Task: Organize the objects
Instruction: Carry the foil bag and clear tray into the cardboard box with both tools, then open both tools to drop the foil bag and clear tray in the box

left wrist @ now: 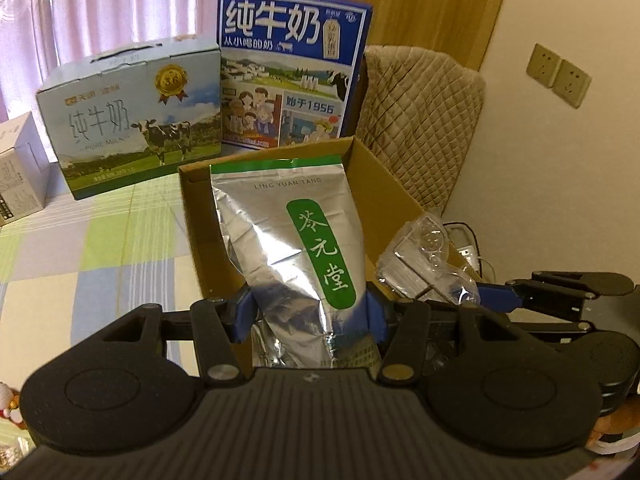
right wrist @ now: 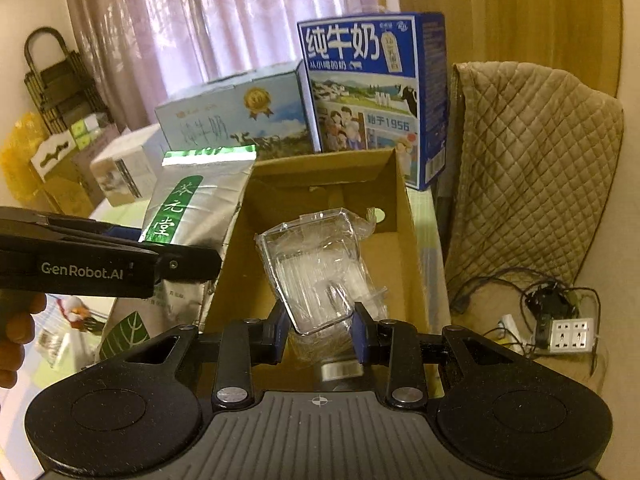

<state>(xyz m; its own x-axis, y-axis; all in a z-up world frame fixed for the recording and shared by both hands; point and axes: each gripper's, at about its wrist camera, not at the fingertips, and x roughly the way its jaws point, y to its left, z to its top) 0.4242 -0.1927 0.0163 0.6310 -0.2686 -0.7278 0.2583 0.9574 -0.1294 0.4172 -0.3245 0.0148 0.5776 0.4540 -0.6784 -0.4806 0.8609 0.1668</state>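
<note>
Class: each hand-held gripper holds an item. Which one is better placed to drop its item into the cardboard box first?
Right hand-held gripper: its clear packet hangs over the cardboard box opening; the left's foil pouch sits at the wall.

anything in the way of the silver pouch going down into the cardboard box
Nothing visible: the left gripper holds the silver pouch over the open cardboard box. The right gripper's clear plastic packet is beside it.

The left black two-finger tool [left wrist: 312, 316] was clamped on something between its blue pads [left wrist: 245, 314], level and pointing forward. The right black tool [right wrist: 320, 330] was likewise closed on its load. A bare hand [right wrist: 16, 340] gripped the left tool's handle
</note>
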